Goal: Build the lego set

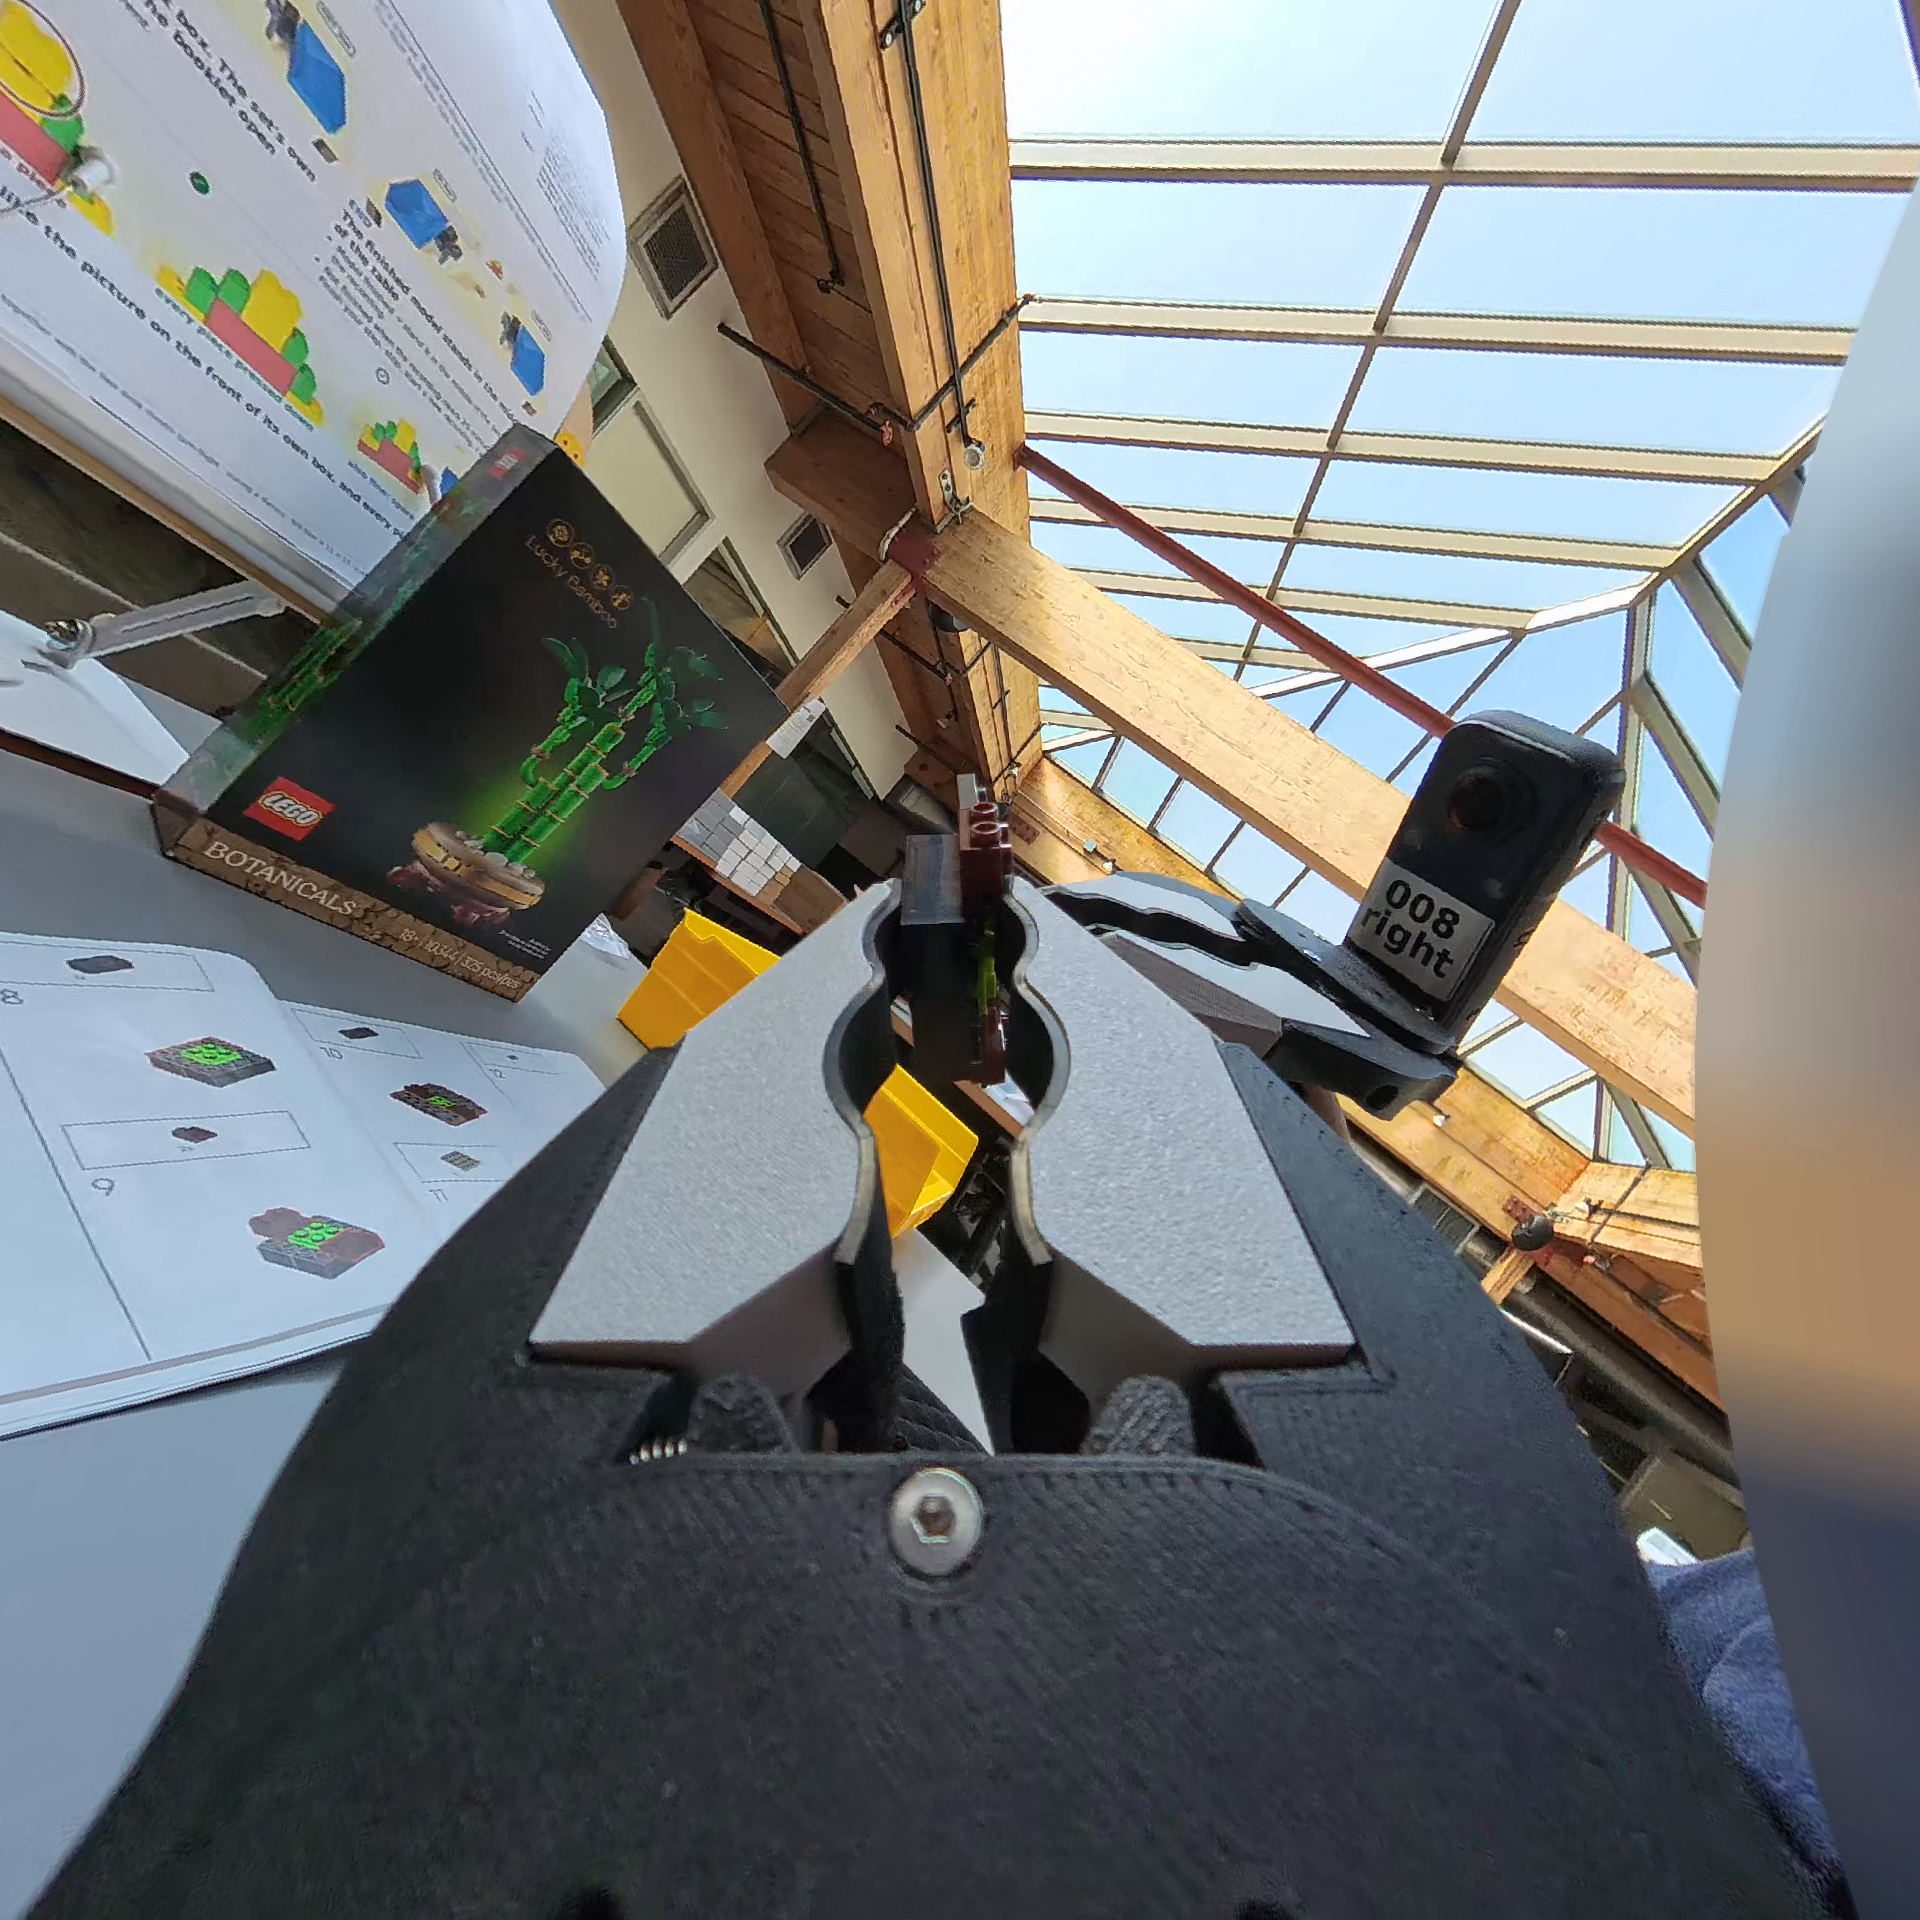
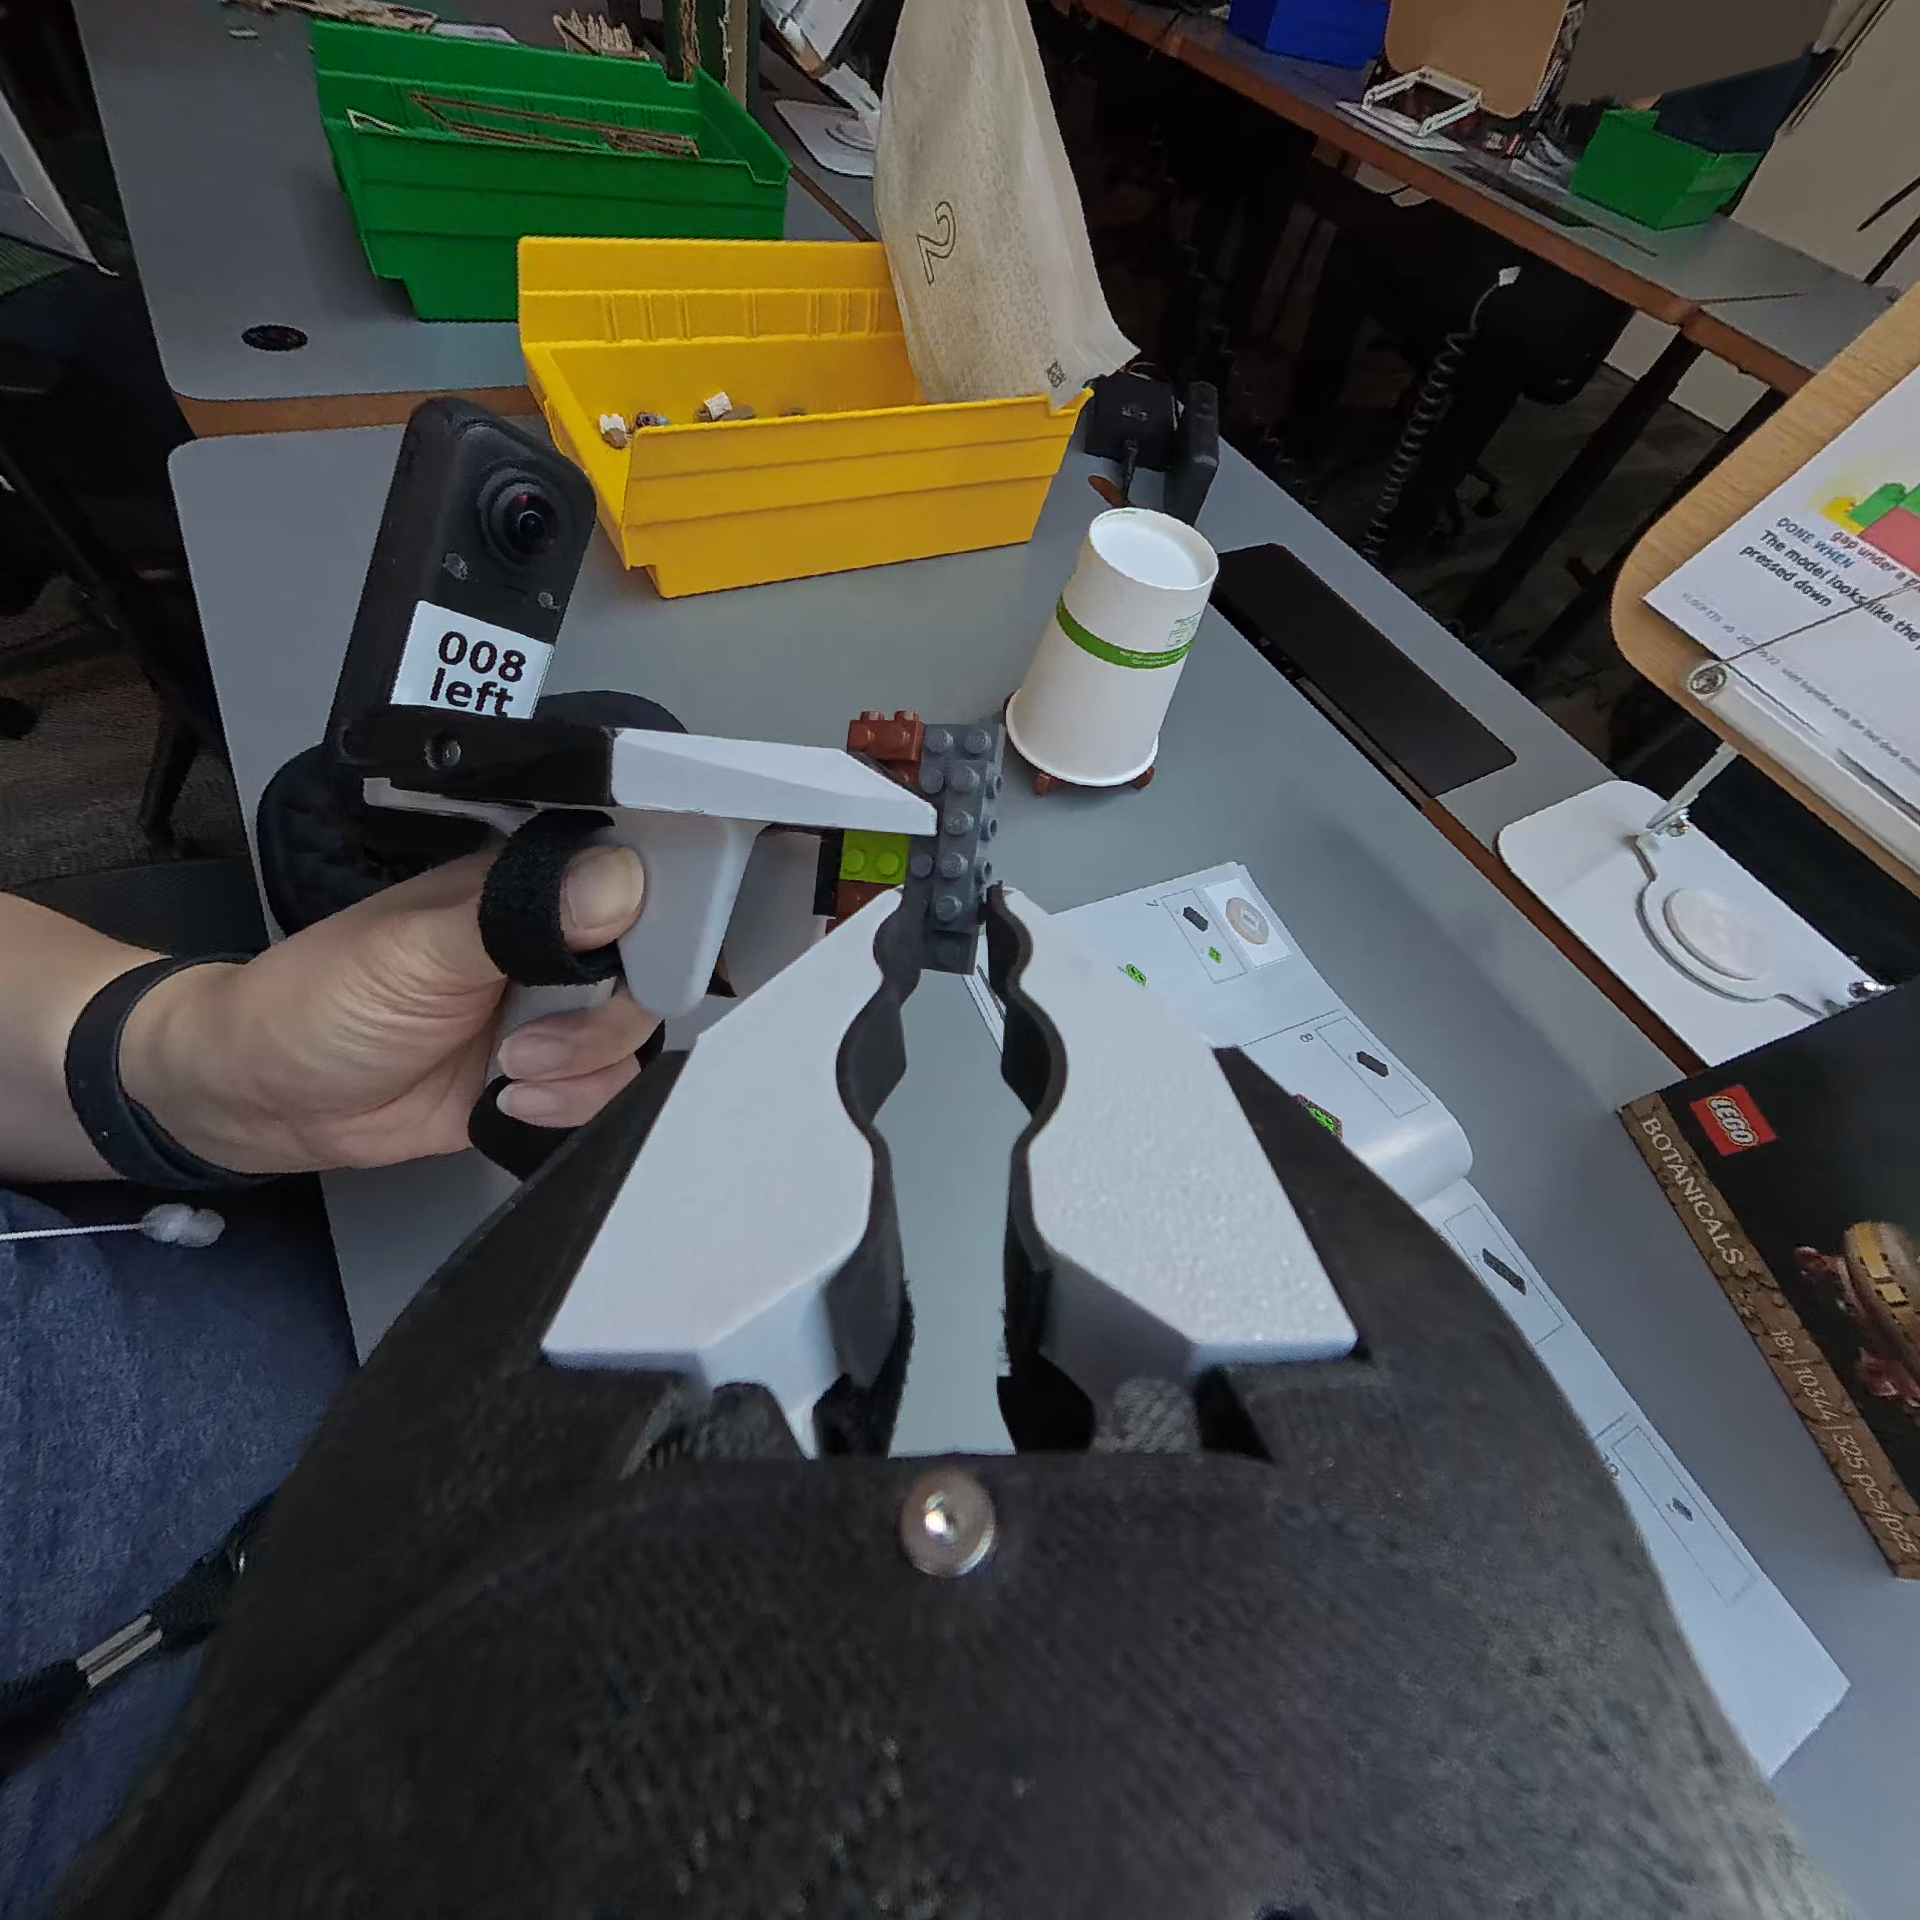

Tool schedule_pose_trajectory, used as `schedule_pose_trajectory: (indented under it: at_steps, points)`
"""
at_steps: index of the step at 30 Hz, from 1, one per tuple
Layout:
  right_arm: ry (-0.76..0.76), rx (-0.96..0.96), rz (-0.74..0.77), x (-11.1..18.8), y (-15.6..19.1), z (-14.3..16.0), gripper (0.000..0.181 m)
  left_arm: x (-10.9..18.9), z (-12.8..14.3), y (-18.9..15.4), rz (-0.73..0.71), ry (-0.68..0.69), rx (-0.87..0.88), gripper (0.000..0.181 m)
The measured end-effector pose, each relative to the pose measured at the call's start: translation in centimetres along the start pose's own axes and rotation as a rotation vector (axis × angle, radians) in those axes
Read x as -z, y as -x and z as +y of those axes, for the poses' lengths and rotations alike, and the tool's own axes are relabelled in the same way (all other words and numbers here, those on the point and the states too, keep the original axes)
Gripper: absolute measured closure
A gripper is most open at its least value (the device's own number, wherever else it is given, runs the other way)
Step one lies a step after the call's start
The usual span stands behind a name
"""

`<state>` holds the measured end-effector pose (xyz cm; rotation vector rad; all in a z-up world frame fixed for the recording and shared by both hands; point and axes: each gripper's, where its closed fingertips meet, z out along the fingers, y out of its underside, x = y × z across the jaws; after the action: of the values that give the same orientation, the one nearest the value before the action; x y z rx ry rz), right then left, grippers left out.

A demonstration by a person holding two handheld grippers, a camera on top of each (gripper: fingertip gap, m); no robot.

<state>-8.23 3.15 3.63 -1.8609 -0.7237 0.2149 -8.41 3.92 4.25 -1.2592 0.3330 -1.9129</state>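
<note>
The left gripper, its grainy grey fingers lined with wavy black pads, pinches a small studded assembly of black, reddish-brown and lime bricks, held up in the air above the smooth grey table. The right gripper nips the lower end of a flat dark-grey studded plate standing against that assembly. Behind them sit a ribbed yellow plastic bin, an upturned white paper cup and the open instruction booklet.
</note>
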Motion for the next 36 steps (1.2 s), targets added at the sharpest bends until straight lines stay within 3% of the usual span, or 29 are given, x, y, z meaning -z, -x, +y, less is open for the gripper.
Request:
schedule_pose_trajectory:
  at_steps: [7,17,19,24,30,36]
  points:
    - [0.064,0.017,0.044,-0.6,0.1,0.5,0.171,0.4,0.0,0.5,0.008,-0.02,0.145,0.168]
    - [0.006,-0.031,0.01,-0.3,0.3,-0.4,0.17,0.4,-0.6,-0.3,0.045,-0.009,0.078,0.169]
    - [-0.023,-0.084,-0.024,-0.1,0.3,-0.6,0.158,0.5,-0.6,-0.4,0.054,0.0,0.068,0.168]
    - [-0.072,-0.159,-0.102,0.3,0.4,-0.5,0.15,0.8,-0.7,-0.1,0.07,0.001,0.135,0.169]
    - [-0.305,-0.439,-0.284,0.3,1.6,-0.2,0.135,1.1,-1.2,0.3,0.067,-0.027,0.19,0.169]
    - [-0.436,-0.679,-0.445,-0.2,1.7,0.4,0.146,0.7,-0.3,-0.5,0.084,0.039,0.188,0.169]
